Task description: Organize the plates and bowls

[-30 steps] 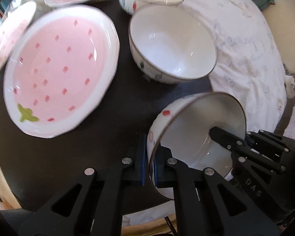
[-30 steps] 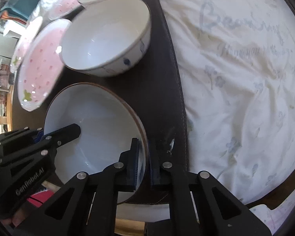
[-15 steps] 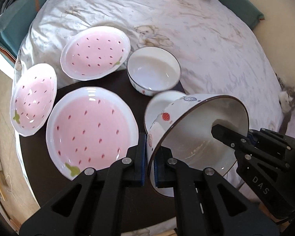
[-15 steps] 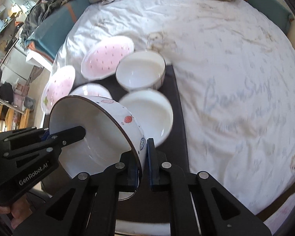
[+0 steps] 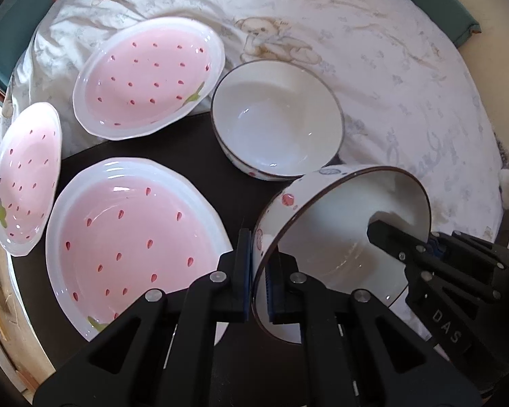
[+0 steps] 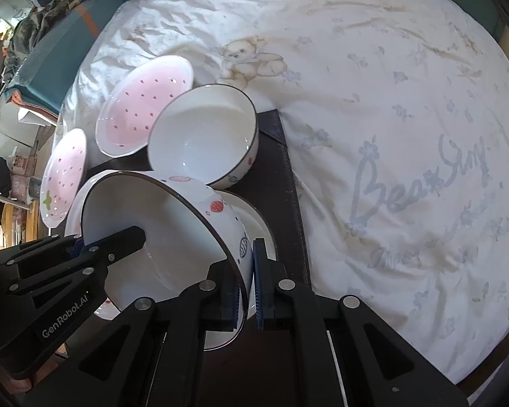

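Note:
Both grippers hold one white bowl with a brown rim and red dots (image 5: pixel 342 237), lifted and tilted. My left gripper (image 5: pixel 259 271) is shut on its left rim. My right gripper (image 6: pixel 246 281) is shut on its right rim, and the bowl also shows in the right wrist view (image 6: pixel 159 234). A second white bowl (image 6: pixel 254 234) sits directly beneath it on the dark mat (image 5: pixel 173 142). A third white bowl (image 5: pixel 276 130) stands farther back. Three pink strawberry plates lie to the left: near (image 5: pixel 129 237), far (image 5: pixel 146 74), left (image 5: pixel 23 176).
The mat lies on a bed with a white bear-print sheet (image 6: pixel 390 118) that fills the right and far side. A teal cushion (image 6: pixel 44 47) and room clutter lie beyond the bed's left edge. The bed edge (image 5: pixel 3 305) runs close on the left.
The held bowl has come up off the mat and both grippers have pulled back and up. It now hangs tilted over the bowl beneath it.

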Demonstrator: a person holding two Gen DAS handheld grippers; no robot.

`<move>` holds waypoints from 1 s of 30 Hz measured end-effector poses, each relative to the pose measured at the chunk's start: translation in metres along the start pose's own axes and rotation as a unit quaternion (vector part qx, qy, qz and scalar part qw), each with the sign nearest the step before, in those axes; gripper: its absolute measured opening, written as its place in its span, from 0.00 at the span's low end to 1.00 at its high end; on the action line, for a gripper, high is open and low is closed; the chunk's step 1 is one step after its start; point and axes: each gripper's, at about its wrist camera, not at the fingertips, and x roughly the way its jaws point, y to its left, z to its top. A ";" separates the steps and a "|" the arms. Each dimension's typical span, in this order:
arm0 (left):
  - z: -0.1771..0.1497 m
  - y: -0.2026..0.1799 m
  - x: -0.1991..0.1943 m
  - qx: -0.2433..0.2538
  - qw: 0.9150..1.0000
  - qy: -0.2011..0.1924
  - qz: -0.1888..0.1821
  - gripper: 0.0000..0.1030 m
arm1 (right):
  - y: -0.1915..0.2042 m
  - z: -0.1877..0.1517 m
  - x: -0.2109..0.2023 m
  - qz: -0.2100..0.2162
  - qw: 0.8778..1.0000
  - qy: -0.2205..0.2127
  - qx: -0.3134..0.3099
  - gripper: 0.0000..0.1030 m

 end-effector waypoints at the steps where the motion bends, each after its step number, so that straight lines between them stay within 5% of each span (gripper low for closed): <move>1: 0.000 0.003 0.004 -0.004 1.000 0.005 -0.002 0.05 | 0.000 -0.001 0.004 0.000 1.000 0.007 -0.002 0.07; 7: 0.001 0.002 0.011 -0.008 1.000 0.015 -0.009 0.05 | 0.001 -0.003 0.011 -0.020 1.000 0.015 -0.011 0.08; 14: 0.001 0.000 0.008 -0.006 1.000 0.023 -0.014 0.08 | -0.016 -0.005 0.008 0.022 0.999 0.029 0.023 0.13; 22: -0.001 0.007 0.000 -0.027 0.999 0.018 -0.026 0.11 | -0.028 -0.004 -0.015 0.027 0.998 0.001 0.049 0.24; 27: -0.005 0.006 0.008 -0.036 0.998 0.034 -0.034 0.12 | -0.033 -0.003 0.001 0.032 0.998 0.020 0.058 0.40; 30: -0.006 0.007 0.016 -0.048 0.997 0.041 -0.039 0.12 | -0.038 -0.004 0.012 0.058 0.995 0.037 0.074 0.40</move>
